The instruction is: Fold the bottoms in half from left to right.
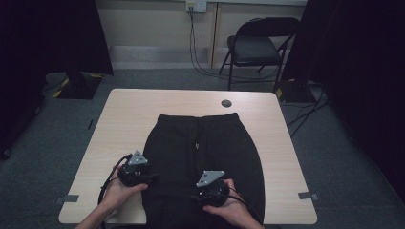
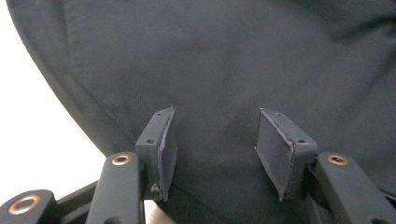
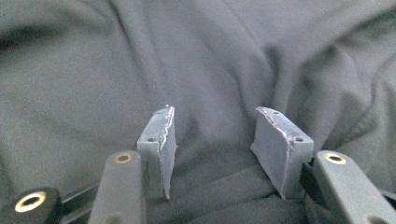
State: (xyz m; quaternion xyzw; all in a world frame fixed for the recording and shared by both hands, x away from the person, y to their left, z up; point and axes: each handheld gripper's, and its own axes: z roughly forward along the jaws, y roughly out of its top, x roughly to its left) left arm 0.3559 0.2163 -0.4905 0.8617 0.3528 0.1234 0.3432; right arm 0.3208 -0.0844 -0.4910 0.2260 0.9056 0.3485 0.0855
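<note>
A pair of black trousers (image 1: 203, 157) lies flat on the light wooden counter (image 1: 129, 119), its waistband at the far side and its legs running back toward the person's edge. It is the landmark for everything else here.

At the trousers' left edge, near the person's end, the left tongs (image 1: 152, 177) are held in the left hand (image 1: 117, 191), which rests on the counter just beside the cloth. The tips reach onto the dark fabric. In the left gripper view the left tongs (image 2: 215, 140) stand apart, with the trousers (image 2: 224, 60) spread under and beyond them and nothing caught between the pads; the curved hem of the garment runs off to the side, with bright counter (image 2: 37, 140) showing past it.

Further right, over the middle of the trousers near the person's edge, the right tongs (image 1: 193, 195) sit in the right hand (image 1: 229, 207), which lies on top of the cloth. In the right gripper view the right tongs (image 3: 215, 140) are also apart, and the trousers (image 3: 210, 60) below them are rumpled into soft folds, none of it pinched.

Beyond the trousers' waistband a small round grey cap (image 1: 226, 103) is set in the counter. Farther back still, on the floor, stands a black folding chair (image 1: 258, 45).
</note>
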